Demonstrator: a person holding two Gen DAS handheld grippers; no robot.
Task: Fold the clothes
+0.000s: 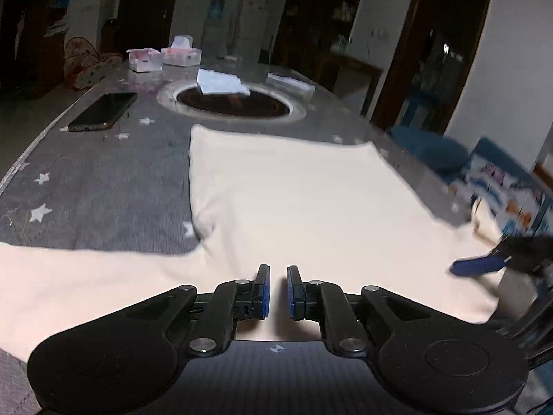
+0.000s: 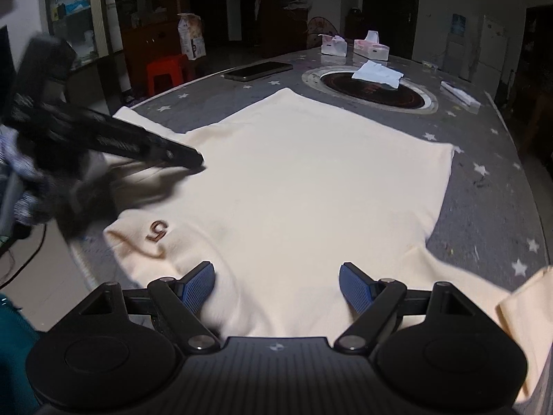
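A cream shirt (image 1: pixel 293 200) lies spread flat on the grey star-patterned table; it also shows in the right wrist view (image 2: pixel 311 180), with a brown "5" mark (image 2: pixel 157 231) near the collar edge. My left gripper (image 1: pixel 278 292) hovers just over the shirt's near edge, its blue pads (image 1: pixel 264 290) a narrow gap apart with nothing seen between them. My right gripper (image 2: pixel 276 285) is open wide over the shirt's near edge, empty. The left gripper (image 2: pixel 166 150) appears blurred at the left of the right wrist view; the right gripper's blue finger (image 1: pixel 478 265) shows at the right of the left wrist view.
A black phone (image 1: pixel 103 110) lies at the table's far left. A round inset hob (image 1: pixel 231 102) with a white cloth (image 1: pixel 221 83) on it sits beyond the shirt. Tissue boxes (image 1: pixel 162 57) stand at the far edge. A red stool (image 2: pixel 167 72) stands off the table.
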